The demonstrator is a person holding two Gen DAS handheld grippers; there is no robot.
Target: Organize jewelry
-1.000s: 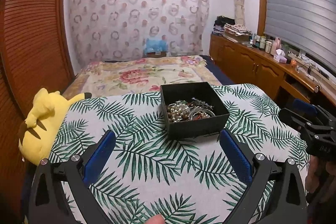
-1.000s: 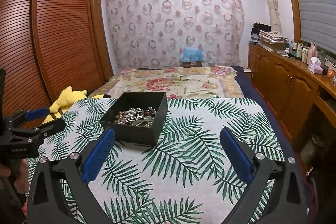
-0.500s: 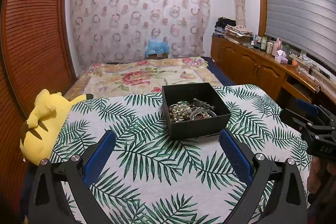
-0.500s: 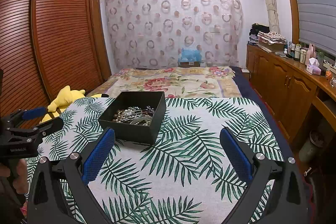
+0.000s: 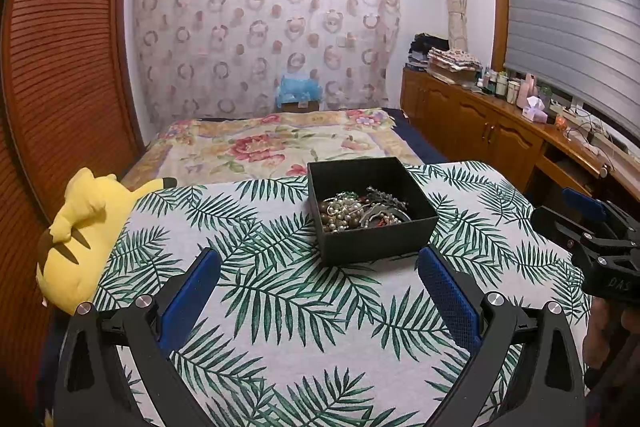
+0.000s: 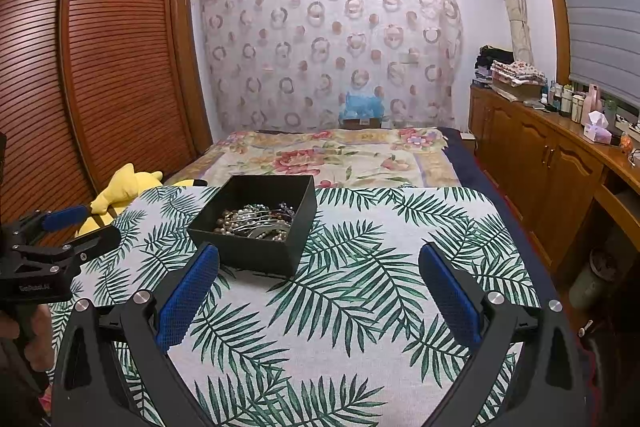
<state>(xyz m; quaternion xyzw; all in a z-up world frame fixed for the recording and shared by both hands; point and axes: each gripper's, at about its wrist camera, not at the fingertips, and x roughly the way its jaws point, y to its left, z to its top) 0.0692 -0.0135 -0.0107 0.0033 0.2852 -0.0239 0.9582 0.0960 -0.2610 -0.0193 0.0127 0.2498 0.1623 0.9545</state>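
A black open box (image 5: 376,243) stands on a table covered with a palm-leaf cloth (image 5: 280,307). A tangle of jewelry (image 5: 362,211) lies inside it: pearl beads, bangles and chains. The box also shows in the right wrist view (image 6: 256,251), with the jewelry (image 6: 256,221) in it. My left gripper (image 5: 318,263) is open and empty, held above the cloth just in front of the box. My right gripper (image 6: 320,259) is open and empty, in front of the box and to its right. Each gripper shows at the edge of the other's view, the right one (image 5: 576,215) and the left one (image 6: 80,227).
A yellow plush toy (image 5: 76,231) lies at the table's left edge. A bed with a floral cover (image 5: 280,147) stands behind the table. A wooden cabinet with bottles (image 5: 500,123) runs along the right. A slatted wardrobe (image 6: 100,67) is on the left.
Both grippers have drifted slightly, so the box sits a little differently in each view. Both stay open and empty. The box and jewelry have not moved.
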